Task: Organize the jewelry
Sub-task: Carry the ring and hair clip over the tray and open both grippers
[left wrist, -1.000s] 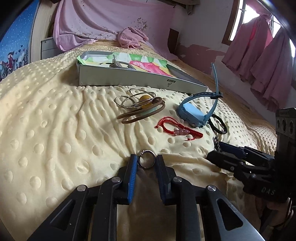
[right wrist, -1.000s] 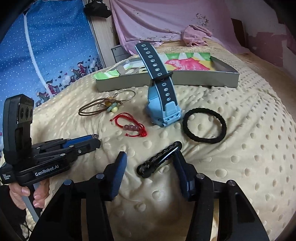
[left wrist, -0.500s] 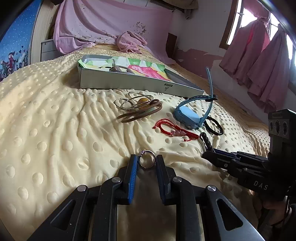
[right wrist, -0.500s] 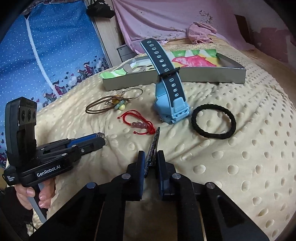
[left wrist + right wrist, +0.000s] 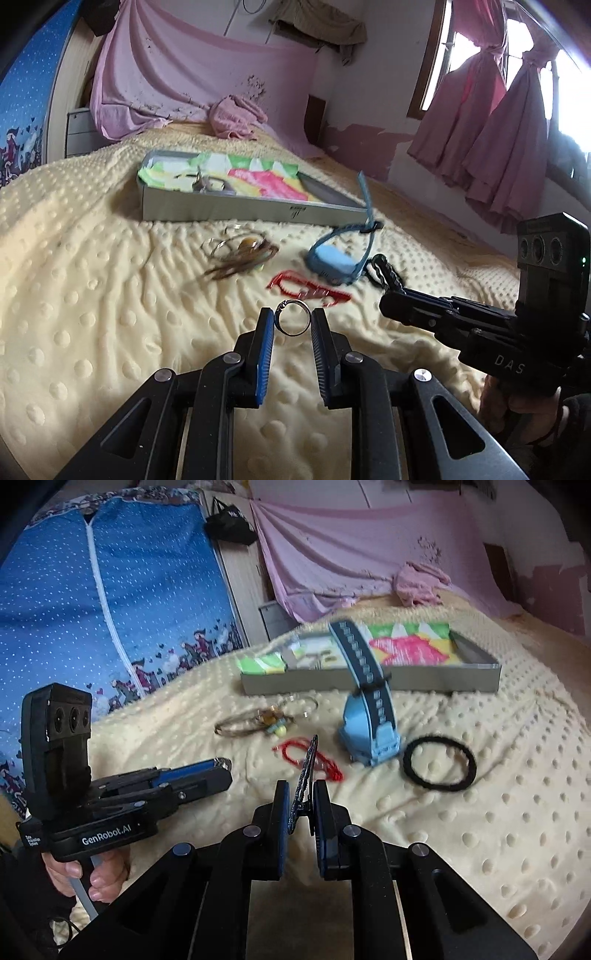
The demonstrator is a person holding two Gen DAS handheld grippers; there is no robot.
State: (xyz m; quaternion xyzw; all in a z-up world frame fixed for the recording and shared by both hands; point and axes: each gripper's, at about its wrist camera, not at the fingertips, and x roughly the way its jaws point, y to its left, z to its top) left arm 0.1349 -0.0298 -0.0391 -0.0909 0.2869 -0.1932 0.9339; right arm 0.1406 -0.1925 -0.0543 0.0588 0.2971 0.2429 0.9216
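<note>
Item one, grey tray [image 5: 255, 212]: rigid, lying well beyond us on the dotted blanket [image 5: 92, 295]. Item two, black hair clip [image 5: 304, 775]: stiff and light, our right gripper [image 5: 300, 812] pinches its lower end. Item three, silver ring [image 5: 293, 322]: tiny, hard, likely slippery, our left gripper [image 5: 292, 325] clamps its sides.

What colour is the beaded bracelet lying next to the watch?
Red; the bracelet shows best in the right wrist view, beside the blue watch.

"GenRobot.AI" on left claw [image 5: 221, 771] body; "DAS" on right claw [image 5: 386, 295] body; box logo unreadable
</note>
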